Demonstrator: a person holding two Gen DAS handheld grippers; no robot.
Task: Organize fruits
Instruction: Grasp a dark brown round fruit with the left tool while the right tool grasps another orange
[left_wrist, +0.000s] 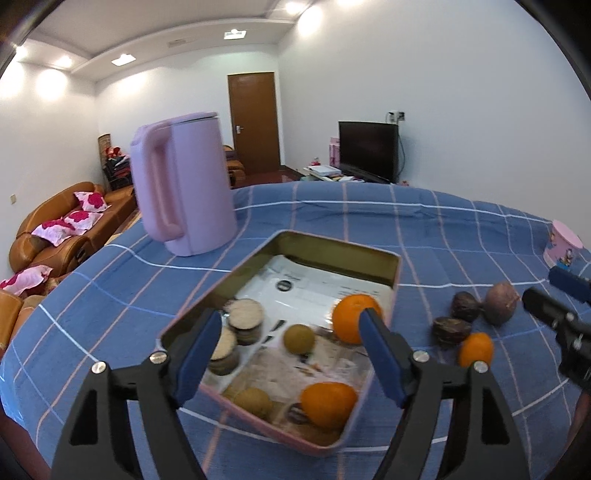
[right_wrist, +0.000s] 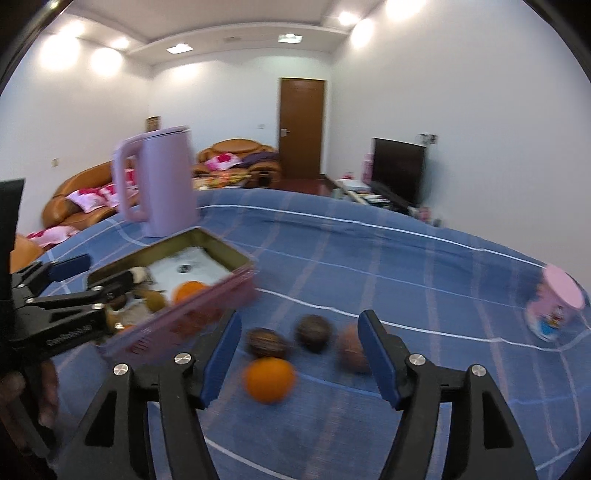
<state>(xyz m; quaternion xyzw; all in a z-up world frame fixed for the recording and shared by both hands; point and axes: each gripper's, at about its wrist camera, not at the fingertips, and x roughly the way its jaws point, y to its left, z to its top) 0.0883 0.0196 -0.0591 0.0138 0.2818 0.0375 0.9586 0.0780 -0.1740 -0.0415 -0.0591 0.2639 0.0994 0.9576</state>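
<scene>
Both claws are spread and hold nothing. The left gripper (left_wrist: 291, 349) hangs over the pink tin (left_wrist: 395, 273), which holds oranges and small brown fruits. The right gripper (right_wrist: 299, 352) hangs over a loose orange (right_wrist: 269, 380) and three dark fruits on the blue checked cloth (right_wrist: 406, 266), right of the tin.

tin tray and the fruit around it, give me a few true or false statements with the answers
1. Two oranges lie inside the tin tray. True: one orange sits by its right wall and a second orange at the near corner.
2. The pink kettle stands inside the tray. False: it stands on the blue checked cloth behind the tray.
3. The small orange on the cloth lies outside the tray, near three dark fruits. True.
4. The right tongs are shut on an orange. False: their jaws are open and hold nothing.
5. The left tongs grip the tray's rim. False: they are open and grip nothing.
</scene>
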